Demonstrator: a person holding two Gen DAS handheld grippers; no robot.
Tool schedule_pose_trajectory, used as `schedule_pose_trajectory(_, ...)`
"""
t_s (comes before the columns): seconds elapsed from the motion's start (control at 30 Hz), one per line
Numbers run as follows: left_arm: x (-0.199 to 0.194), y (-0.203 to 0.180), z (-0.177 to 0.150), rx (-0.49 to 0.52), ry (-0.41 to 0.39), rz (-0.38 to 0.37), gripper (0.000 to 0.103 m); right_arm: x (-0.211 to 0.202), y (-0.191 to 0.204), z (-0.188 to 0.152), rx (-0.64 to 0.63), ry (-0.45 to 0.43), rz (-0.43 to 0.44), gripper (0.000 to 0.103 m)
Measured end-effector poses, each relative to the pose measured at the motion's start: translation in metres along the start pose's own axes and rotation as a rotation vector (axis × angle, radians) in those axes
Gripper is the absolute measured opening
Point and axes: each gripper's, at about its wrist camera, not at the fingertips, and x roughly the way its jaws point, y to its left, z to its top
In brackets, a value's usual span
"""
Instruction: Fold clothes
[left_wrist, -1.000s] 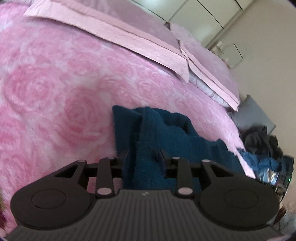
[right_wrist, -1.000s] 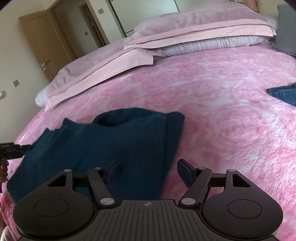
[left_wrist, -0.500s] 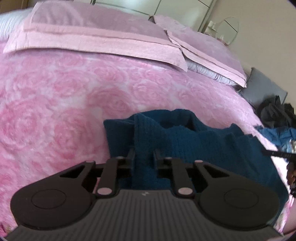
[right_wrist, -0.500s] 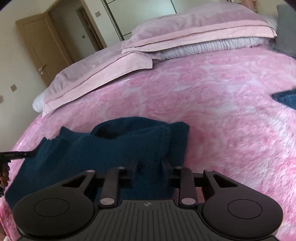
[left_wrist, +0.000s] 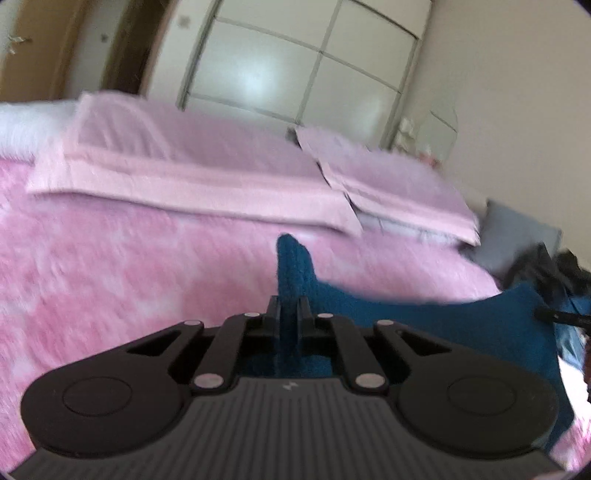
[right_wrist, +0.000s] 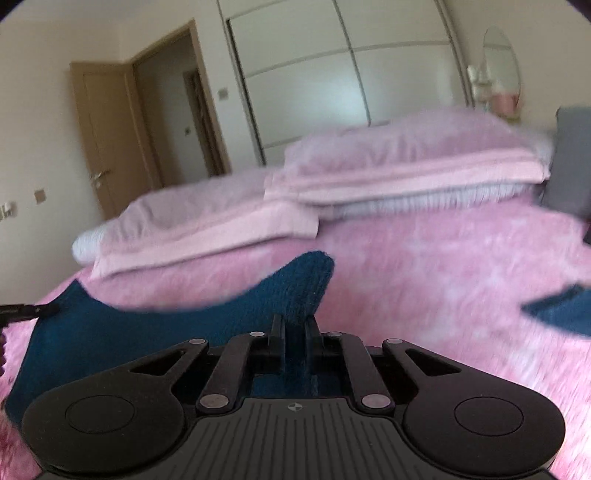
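Left wrist view: the sweater (left_wrist: 424, 321) is pinched in a fold between the narrow jaws of the left gripper (left_wrist: 290, 306), a tuft standing up just past the fingertips and the rest trailing off to the right. In the right wrist view the same sweater (right_wrist: 155, 325) is clamped by the right gripper (right_wrist: 295, 325) and spreads away to its left. Beyond both grippers lies the pink bed (right_wrist: 443, 266), with pillows (left_wrist: 207, 162) further ahead and a wardrobe (right_wrist: 332, 74) behind.

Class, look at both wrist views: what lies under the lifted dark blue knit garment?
Under the blue garment, held by the left gripper and right gripper, lies the pink bedspread. The part beneath the hanging cloth is hidden.
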Motion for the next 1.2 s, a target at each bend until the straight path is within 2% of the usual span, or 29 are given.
schedule_pose_trajectory(0.1,0.024,0.004,0.002,-0.025,0.036,0.021,0.006,0.017,-0.006,0.006,0.033,0.014,-0.032,0.007)
schedule_pose_trajectory(0.2,0.054,0.006,-0.010,-0.010,0.119,0.062,0.006,0.048,-0.012,-0.006,0.043,0.110,-0.075,0.007)
schedule_pose_trajectory(0.33,0.079,0.013,-0.036,0.009,0.233,0.117,0.009,0.086,-0.023,-0.036,0.077,0.286,-0.131,0.007)
schedule_pose_trajectory(0.4,0.074,0.016,-0.038,-0.002,0.228,0.127,0.011,0.087,-0.020,-0.040,0.057,0.294,-0.146,0.008)
schedule_pose_trajectory(0.53,0.049,0.011,-0.018,-0.004,0.152,0.195,0.012,0.076,-0.006,-0.024,0.002,0.293,-0.232,0.011)
schedule_pose_trajectory(0.6,0.039,0.003,-0.006,-0.014,0.124,0.192,0.012,0.069,0.004,-0.013,-0.021,0.254,-0.282,0.019)
schedule_pose_trajectory(0.67,0.036,-0.008,0.005,-0.020,0.116,0.168,0.012,0.067,0.017,-0.002,-0.023,0.213,-0.264,0.038)
schedule_pose_trajectory(0.77,0.053,-0.039,0.008,0.036,0.181,0.091,0.012,0.075,0.039,0.009,-0.006,0.204,-0.206,0.040)
schedule_pose_trajectory(0.93,0.101,-0.090,-0.006,0.115,0.271,-0.037,0.012,0.124,0.076,-0.001,-0.061,0.312,-0.113,0.040)
schedule_pose_trajectory(0.97,0.111,-0.097,-0.011,0.130,0.283,-0.042,0.012,0.134,0.084,-0.006,-0.082,0.331,-0.099,0.040)
schedule_pose_trajectory(1.03,0.131,-0.104,-0.025,0.174,0.316,-0.002,0.011,0.157,0.093,-0.020,-0.120,0.384,-0.103,0.040)
schedule_pose_trajectory(1.1,0.143,-0.102,-0.036,0.191,0.333,0.033,0.011,0.176,0.091,-0.033,-0.157,0.413,-0.151,0.040)
schedule_pose_trajectory(1.2,0.162,-0.096,-0.053,0.213,0.356,0.085,0.012,0.187,0.081,-0.046,-0.146,0.397,-0.167,0.042)
